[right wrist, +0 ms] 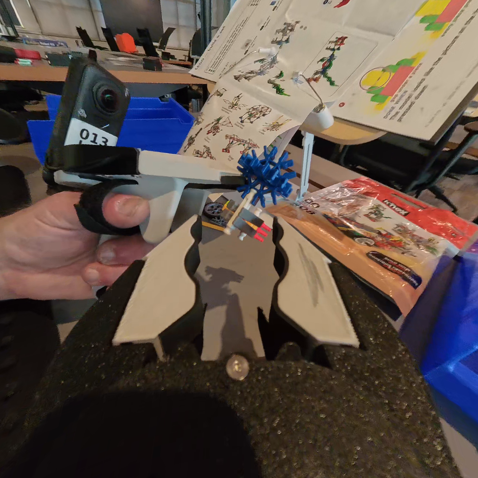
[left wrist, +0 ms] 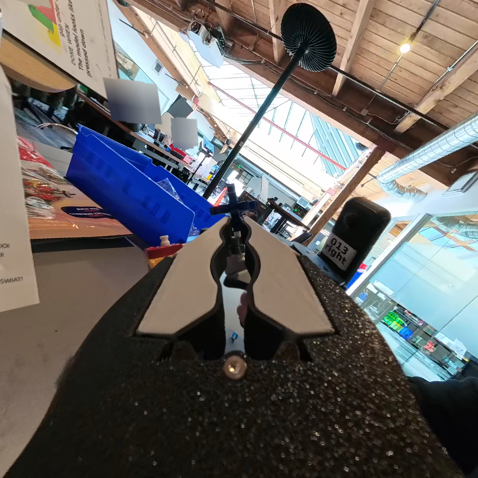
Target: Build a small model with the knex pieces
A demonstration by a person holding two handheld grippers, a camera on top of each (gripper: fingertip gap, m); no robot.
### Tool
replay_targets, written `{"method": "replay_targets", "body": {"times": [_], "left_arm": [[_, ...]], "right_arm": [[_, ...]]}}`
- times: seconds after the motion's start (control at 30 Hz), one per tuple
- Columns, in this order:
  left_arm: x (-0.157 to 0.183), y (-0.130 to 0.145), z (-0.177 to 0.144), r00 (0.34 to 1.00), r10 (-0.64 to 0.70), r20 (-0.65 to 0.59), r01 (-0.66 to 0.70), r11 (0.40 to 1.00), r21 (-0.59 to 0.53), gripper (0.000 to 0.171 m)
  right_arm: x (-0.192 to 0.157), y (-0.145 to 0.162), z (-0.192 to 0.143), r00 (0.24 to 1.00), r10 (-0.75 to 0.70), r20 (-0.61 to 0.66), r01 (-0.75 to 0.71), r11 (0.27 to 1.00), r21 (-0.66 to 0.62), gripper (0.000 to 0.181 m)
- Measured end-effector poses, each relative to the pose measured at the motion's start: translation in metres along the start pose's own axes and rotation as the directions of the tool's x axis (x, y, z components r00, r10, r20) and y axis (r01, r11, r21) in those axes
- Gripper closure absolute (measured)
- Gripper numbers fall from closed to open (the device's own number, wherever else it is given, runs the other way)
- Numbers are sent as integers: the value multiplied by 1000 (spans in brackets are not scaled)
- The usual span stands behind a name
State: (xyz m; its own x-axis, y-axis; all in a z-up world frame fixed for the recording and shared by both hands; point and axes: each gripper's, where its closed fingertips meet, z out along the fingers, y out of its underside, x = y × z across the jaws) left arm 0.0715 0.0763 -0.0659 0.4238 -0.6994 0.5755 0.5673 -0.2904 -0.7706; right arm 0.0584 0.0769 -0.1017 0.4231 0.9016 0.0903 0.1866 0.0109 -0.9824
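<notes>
My left gripper (left wrist: 236, 219) is shut on a small rod-and-connector toy model. Blue snowflake-shaped connectors (left wrist: 232, 204) stick out past its tips, and white and grey pieces (left wrist: 236, 252) show in the gap between its fingers. In the right wrist view a hand (right wrist: 51, 245) holds the left gripper (right wrist: 232, 181) level, coming in from the left. The blue connectors (right wrist: 266, 176) sit at its tips. A white rod leads down to a grey and black block with red pegs (right wrist: 248, 223). My right gripper (right wrist: 236, 227) is open, and the block hangs between its fingertips without touching them.
A blue bin (left wrist: 129, 186) stands behind on the grey table; it also shows in the right wrist view (right wrist: 155, 121). Instruction sheets (right wrist: 310, 64) hang on a white stand. A toy packaging bag (right wrist: 375, 232) lies at the right beside another blue bin (right wrist: 452, 323). A small wheel (right wrist: 214, 208) lies beyond the fingertips. My two grippers' fingertips are within a few centimetres of each other.
</notes>
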Motion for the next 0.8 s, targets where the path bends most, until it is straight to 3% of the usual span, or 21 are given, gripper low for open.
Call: {"method": "replay_targets", "body": {"times": [0.07,0.1,0.27,0.47,0.53,0.67,0.8], "left_arm": [[4,1,1,1000,-6,-21,6,1000,-6,167],[5,2,2,1000,-10,-22,10,1000,-7,167],[9,0,3,999,-24,-46,24,1000,-8,166],[20,0,1,994,87,-64,-91,993,-69,131],[31,-7,-2,987,124,-98,-130,990,-59,130],[33,1,0,979,172,-113,-187,973,-136,125],[4,14,-3,976,208,-65,-218,937,-272,126]], "right_arm": [[2,-2,2,999,-22,-27,22,1000,-5,134],[2,-3,2,999,-27,-34,27,1000,0,146],[3,-7,-2,998,-49,-38,50,999,16,149],[5,-6,-21,997,39,67,-38,999,-23,150],[7,-2,-30,993,69,100,-64,997,-50,150],[8,11,-47,986,91,139,-76,991,-108,150],[11,13,-76,977,127,171,-107,986,-125,150]]}}
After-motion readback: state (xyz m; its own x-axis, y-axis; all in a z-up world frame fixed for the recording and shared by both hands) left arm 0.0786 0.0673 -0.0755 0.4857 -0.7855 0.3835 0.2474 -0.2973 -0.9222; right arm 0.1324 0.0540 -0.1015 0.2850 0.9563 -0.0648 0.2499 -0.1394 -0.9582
